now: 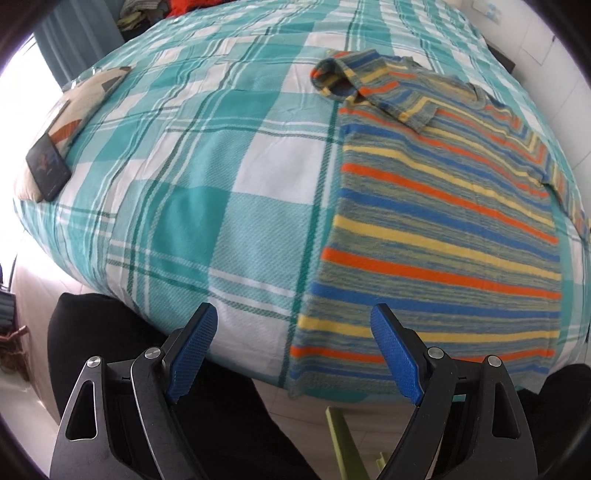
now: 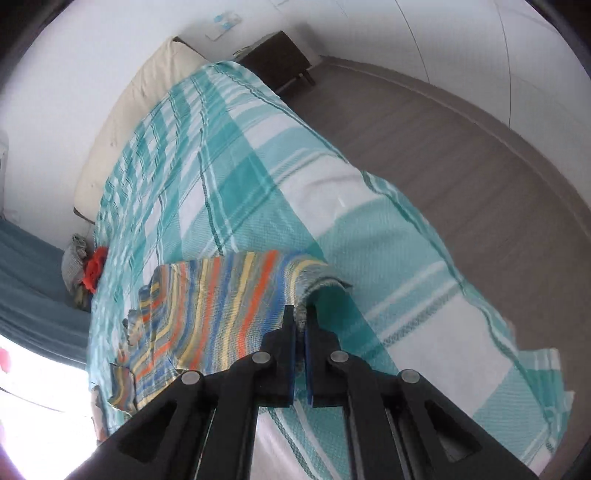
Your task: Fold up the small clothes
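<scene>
Grippers first: left gripper (image 1: pixel 293 347) spread wide, blue ribbed pads (image 1: pixel 393 354) empty, aimed steeply down over near bed edge. Right gripper (image 2: pixel 300 325) clamped tight on a raised fold at the edge of the striped knit shirt (image 2: pixel 221 295). Shirt (image 1: pixel 443 221) flat on teal-and-white checked woven bedspread (image 1: pixel 221 184), one sleeve folded inward near collar. Further left, dark phone (image 1: pixel 48 170) resting on patterned cushion (image 1: pixel 85 107). Far end, heap of clothes (image 1: pixel 147 11), partly cut off.
</scene>
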`<state>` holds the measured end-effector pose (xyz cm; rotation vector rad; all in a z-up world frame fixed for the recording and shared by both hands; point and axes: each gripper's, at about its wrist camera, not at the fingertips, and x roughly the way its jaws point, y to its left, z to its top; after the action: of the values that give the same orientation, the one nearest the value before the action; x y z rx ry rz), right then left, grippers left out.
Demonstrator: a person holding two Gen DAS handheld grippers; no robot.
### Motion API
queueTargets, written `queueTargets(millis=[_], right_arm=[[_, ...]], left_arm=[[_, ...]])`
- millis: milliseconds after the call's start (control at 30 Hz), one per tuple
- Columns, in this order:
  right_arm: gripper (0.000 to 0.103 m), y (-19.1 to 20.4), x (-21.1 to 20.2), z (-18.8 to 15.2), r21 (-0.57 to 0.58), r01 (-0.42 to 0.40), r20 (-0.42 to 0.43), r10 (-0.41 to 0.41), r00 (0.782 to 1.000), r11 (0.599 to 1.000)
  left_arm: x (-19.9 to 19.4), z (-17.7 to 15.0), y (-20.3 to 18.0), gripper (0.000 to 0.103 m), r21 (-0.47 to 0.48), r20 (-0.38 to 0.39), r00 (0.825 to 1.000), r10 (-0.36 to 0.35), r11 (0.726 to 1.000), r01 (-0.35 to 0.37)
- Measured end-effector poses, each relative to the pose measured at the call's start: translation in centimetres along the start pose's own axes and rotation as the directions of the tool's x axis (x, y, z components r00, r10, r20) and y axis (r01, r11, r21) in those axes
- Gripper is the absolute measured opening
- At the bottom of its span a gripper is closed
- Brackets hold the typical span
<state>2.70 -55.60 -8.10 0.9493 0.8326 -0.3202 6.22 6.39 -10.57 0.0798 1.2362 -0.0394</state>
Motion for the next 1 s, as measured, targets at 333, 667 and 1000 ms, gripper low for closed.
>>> queueTargets(millis=[333,667,1000], right_arm=[[0.002,-3.5,3.3,-1.4,0.106,-0.092,0.015,0.091,0.996,0.99],[0.001,-3.6,1.4,-1.7,-0.031,0.18,0.073,-0.177,0.981,0.983],[0.064,-2.0,-4.2,-4.3,-0.13,0.278,0.209,-0.248,0.946,0.952]], left_arm=[[-0.1,-0.5,-1.7,0.086,0.06,-0.007,0.999,0.045,0.997,-0.045],[1.1,-0.8,-1.5,0.086,0.131,0.017,0.992,0.124,0.984,-0.125],[-0.9,11.3,-10.0,0.097,0.533,0.311,0.95,-0.029,0.833,-0.149]])
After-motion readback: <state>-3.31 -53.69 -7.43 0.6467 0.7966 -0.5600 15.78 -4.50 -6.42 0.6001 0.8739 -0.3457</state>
